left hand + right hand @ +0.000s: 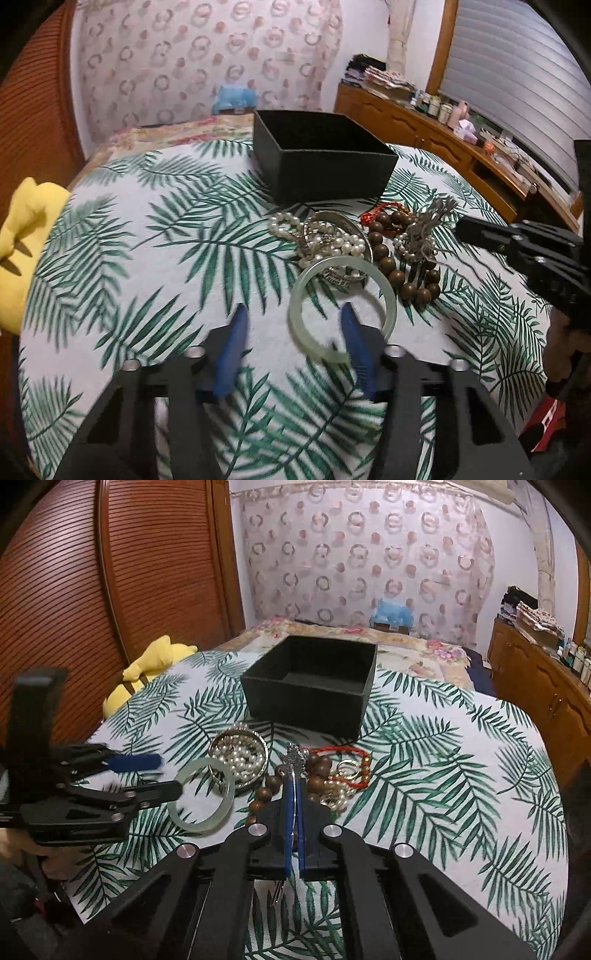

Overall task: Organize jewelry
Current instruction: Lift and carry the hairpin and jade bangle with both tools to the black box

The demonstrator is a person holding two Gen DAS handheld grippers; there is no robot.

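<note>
Leaf-print cloth (443, 775); silver piece (294, 761) half-hidden between pads.

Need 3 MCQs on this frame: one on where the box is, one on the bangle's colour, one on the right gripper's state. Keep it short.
1. Where is the black box?
A. on the leaf-print cloth, beyond the jewelry pile
B. on the yellow plush toy
C. on the wooden sideboard

2. What colour is the bangle by the left gripper?
A. red
B. pale green
C. black

3. What state is the right gripper in?
A. wide open
B. shut on the silver ornament
C. shut on the bangle

Answers:
1 A: the box stands on the cloth behind the beads and pearls.
2 B: the ring is a translucent pale green.
3 B: its blue fingers meet on the ornament's stem.
</note>
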